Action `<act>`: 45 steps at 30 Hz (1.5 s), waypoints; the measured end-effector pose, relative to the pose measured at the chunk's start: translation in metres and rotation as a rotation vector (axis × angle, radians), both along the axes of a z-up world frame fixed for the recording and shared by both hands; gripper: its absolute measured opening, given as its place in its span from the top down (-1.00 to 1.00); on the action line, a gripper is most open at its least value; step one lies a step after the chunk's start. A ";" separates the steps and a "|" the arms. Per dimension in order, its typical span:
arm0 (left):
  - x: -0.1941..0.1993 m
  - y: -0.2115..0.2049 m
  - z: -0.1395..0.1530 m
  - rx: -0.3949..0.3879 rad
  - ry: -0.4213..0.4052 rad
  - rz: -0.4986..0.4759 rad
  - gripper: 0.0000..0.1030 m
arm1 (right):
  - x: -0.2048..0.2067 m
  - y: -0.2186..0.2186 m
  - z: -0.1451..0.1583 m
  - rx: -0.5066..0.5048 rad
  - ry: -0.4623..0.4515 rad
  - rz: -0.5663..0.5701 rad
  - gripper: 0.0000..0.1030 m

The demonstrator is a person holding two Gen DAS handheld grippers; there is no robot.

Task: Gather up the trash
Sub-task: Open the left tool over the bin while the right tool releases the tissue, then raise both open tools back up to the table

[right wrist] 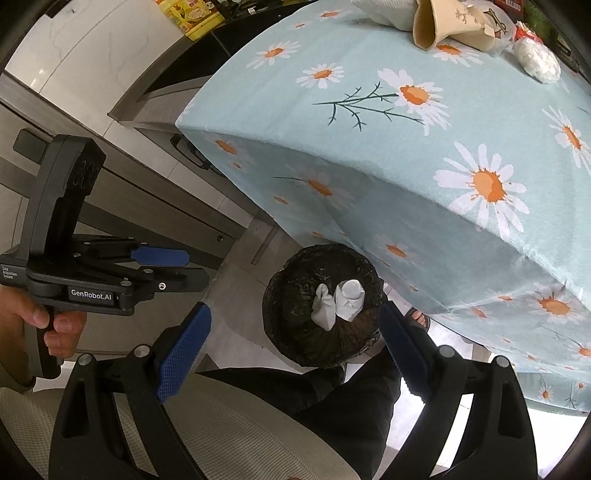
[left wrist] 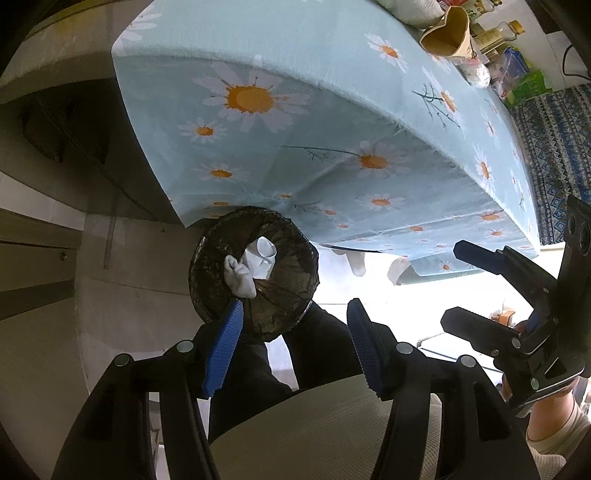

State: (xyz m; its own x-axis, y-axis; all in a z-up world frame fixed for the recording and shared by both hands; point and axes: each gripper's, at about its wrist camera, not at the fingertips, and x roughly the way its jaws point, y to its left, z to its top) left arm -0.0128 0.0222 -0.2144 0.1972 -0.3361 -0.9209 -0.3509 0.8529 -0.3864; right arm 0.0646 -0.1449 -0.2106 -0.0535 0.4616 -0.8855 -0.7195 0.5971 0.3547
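the tabletop (right wrist: 461, 122) under its daisy cloth fills the upper right of both views, its draped edge hanging down toward the floor, with a beige jug (right wrist: 439, 22) lying on its side and a white wad (right wrist: 537, 62) left near the far end at about one o'clock, seemingly trash yet to be gathered. below the cloth's edge stands the round waste bin (right wrist: 291, 343), lined with a black bag and set close beside the person's dark trouser leg, probably so things can be dropped in from above. in it lie two crumpled white tissues (right wrist: 338, 301), side by side near the middle, each a short twist whose long axis runs roughly from twelve to six o'clock in the right wrist view. the left tongs (left wrist: 293, 349) hang above the bin, released, with nothing between the blue pads. the right tongs (right wrist: 295, 349) are spread wide and empty too, aimed down at the bin.
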 end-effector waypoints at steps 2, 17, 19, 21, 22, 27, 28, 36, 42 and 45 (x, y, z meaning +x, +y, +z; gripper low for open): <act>0.001 0.001 0.004 0.004 -0.009 -0.001 -0.10 | 0.000 -0.001 0.002 0.003 -0.007 -0.004 -0.76; 0.021 0.003 0.056 0.039 -0.134 -0.017 -0.10 | 0.020 -0.026 0.051 0.052 -0.119 -0.099 -0.76; 0.028 0.001 0.064 0.047 -0.154 -0.025 -0.10 | 0.029 -0.033 0.059 0.058 -0.144 -0.118 -0.76; 0.036 -0.002 0.072 0.053 -0.172 -0.032 -0.10 | 0.040 -0.040 0.067 0.066 -0.168 -0.141 -0.76; 0.040 -0.003 0.077 0.056 -0.185 -0.036 -0.10 | 0.044 -0.043 0.070 0.069 -0.175 -0.150 -0.76; 0.063 -0.011 0.097 0.071 -0.229 -0.051 -0.10 | 0.073 -0.062 0.086 0.083 -0.226 -0.196 -0.76; 0.068 -0.013 0.100 0.074 -0.234 -0.055 -0.10 | 0.077 -0.063 0.089 0.084 -0.232 -0.203 -0.76; 0.111 -0.022 0.120 0.119 -0.268 -0.065 -0.10 | 0.132 -0.086 0.102 0.092 -0.272 -0.239 -0.76; 0.151 -0.016 0.134 0.181 -0.279 -0.045 -0.10 | 0.178 -0.097 0.104 0.096 -0.278 -0.259 -0.76; 0.171 -0.013 0.140 0.201 -0.275 -0.035 -0.10 | 0.197 -0.099 0.101 0.096 -0.273 -0.263 -0.76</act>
State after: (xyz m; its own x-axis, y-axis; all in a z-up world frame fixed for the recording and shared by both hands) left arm 0.1579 0.0091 -0.0748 0.4387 -0.1647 -0.8834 -0.2258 0.9313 -0.2857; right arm 0.2619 -0.2442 -0.1094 0.3096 0.5094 -0.8029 -0.6219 0.7472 0.2343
